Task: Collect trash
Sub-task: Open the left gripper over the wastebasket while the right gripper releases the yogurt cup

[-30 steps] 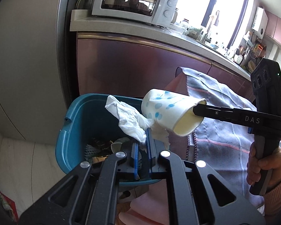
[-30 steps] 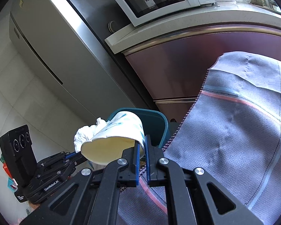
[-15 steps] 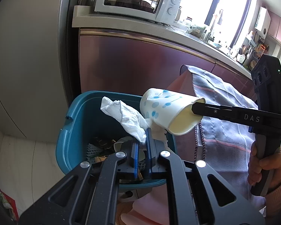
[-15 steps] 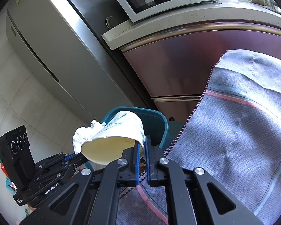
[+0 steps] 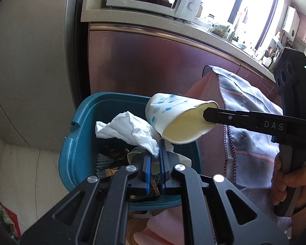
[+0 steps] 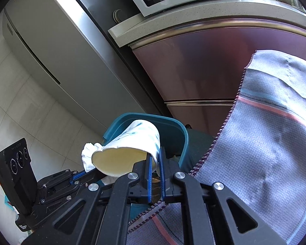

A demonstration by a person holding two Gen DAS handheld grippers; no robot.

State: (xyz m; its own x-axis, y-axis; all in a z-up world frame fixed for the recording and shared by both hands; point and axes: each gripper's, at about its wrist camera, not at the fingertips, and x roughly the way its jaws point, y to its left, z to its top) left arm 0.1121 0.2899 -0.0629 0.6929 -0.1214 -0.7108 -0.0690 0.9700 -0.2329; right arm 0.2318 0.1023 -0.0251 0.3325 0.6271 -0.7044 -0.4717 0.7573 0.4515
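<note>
Over teal bin (image 5: 71, 155), left tool (image 5: 155, 153) pinching tissue (image 5: 128, 130), right tool (image 6: 155, 159) opening on cup rim (image 6: 120, 163), hand (image 5: 287, 183) only in left view.

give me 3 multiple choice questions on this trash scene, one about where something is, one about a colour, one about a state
1. Where is the paper cup?
A. on the floor
B. held above the bin
C. on the counter

2. What colour is the trash bin?
A. teal blue
B. red
C. white

3. What state is the left gripper in?
A. wide open and empty
B. shut on a crumpled tissue
C. shut on a spoon

Answers:
1 B, the right gripper pinches the cup's rim, and the cup lies tilted over the bin's opening.
2 A, its walls and rim show teal blue in both views.
3 B, the white crumpled tissue sits pinched between its blue pads.
</note>
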